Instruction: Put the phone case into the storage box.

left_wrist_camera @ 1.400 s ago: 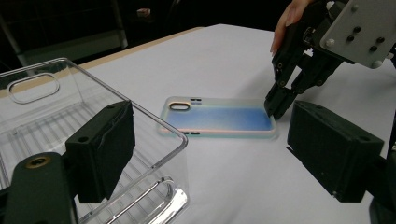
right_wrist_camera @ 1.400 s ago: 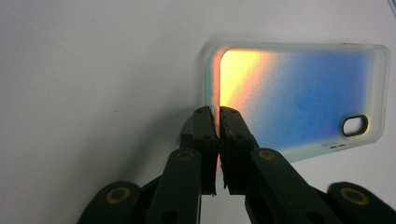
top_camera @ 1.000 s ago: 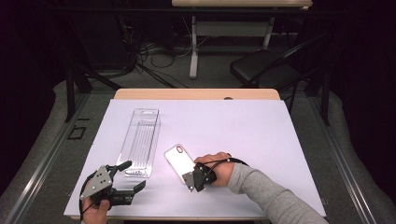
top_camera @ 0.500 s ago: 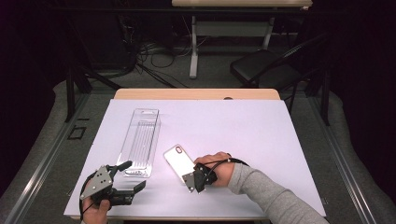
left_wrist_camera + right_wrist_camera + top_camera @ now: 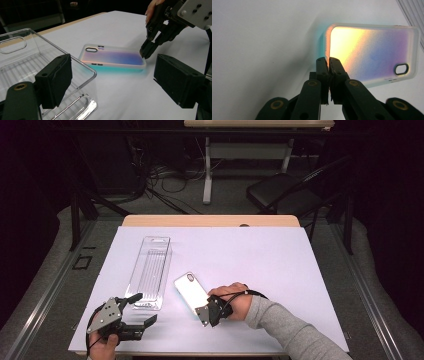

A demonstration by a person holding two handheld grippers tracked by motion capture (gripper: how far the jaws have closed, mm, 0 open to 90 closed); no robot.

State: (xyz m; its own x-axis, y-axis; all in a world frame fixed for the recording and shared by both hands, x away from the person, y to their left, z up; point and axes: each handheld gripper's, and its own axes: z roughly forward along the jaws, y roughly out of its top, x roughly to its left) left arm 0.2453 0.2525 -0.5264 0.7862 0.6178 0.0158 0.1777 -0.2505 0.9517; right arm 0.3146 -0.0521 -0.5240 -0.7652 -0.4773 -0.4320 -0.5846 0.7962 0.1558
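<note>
Right tongs (image 5: 328, 60) pinch the unbranded frosted iridescent phone case (image 5: 372, 52) edge; left tongs (image 5: 112, 82) open beside it.

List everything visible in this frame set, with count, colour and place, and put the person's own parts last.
phone case: 1, iridescent with frosted rim, on the sheet near the front, one end pinched by the right hand-held gripper.
clear plastic package: 1, transparent, left of the case.
white sheet: 1, covering the table.
table: 1, wooden, far edge showing.
chair: 1, black, behind the table.
left hand-held gripper: 1, black, front left, open.
right hand-held gripper: 1, black, shut on the case.
grey sleeve: 1, front right.
</note>
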